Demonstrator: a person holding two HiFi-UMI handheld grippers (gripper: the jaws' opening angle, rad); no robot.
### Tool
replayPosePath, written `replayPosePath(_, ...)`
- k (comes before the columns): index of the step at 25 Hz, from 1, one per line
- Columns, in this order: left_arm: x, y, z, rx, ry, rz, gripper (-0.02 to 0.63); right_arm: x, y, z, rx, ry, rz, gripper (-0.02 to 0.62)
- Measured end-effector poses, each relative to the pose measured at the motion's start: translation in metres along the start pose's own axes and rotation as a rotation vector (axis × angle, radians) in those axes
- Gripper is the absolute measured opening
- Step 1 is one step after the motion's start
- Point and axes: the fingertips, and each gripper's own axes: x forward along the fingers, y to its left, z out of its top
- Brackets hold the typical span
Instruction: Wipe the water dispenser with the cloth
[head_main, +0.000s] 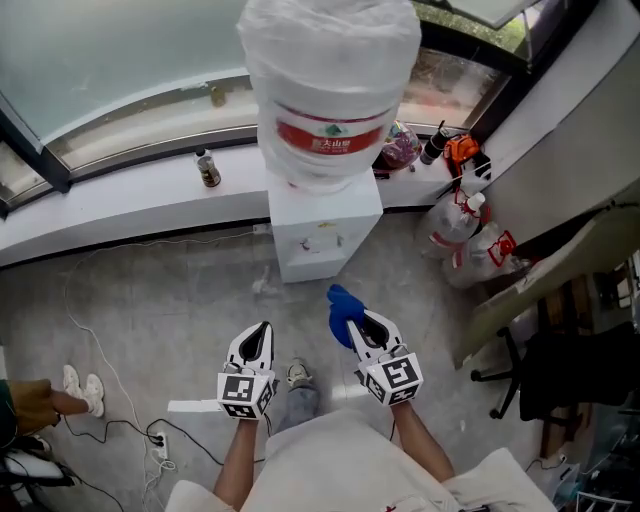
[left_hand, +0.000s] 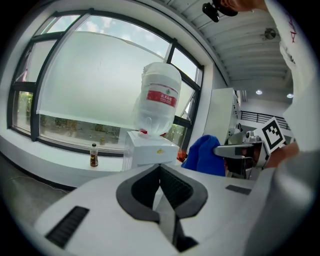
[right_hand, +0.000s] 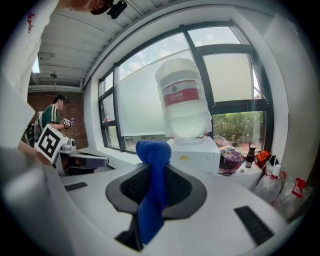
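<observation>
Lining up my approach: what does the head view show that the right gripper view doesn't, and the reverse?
Head view only: the floor before the water dispenser, white shoes, a brown bottle on the sill. Right gripper view only: the blue cloth running down between the pads, a person in green at far left. Both: the dispenser, its jug, the cloth clear of it.

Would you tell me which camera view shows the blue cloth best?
The right gripper view: the blue cloth fills the centre, clamped between the jaws of the right gripper. The head view shows only a small bunch past that gripper's tip; the left gripper view shows it from the side.
</observation>
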Motion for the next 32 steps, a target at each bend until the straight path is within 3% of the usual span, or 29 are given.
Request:
replayPosePath(7,0.047,0.019,-0.031,0.036,0.003,-0.019,0.012,0.042,-0.025,-0.035,-0.005,0.000,-0.012,0.077)
replayPosePath(17,0.073,0.071,-0.195,0.040,0.002,0.074,0.012,0.097,-0.041,-0.210,0.033,-0.029,-0.012,0.077)
replayPosePath(22,0.099,0.095,-0.256,0.036,-0.018,0.122,0.012,0.121,-0.053,-0.289,0.060,-0.009,0.004,0.077)
replayPosePath(27,0.118,0.117,-0.303,0.102,-0.034,0.132,0.012,0.154,-0.065,-0.341,0.068,-0.042,0.001,0.077)
replayPosePath(32,0.138,0.141,-0.339,0.099,-0.078,0.143,0.012,0.185,-0.067,-0.377,0.033,-0.089,0.009,0.077)
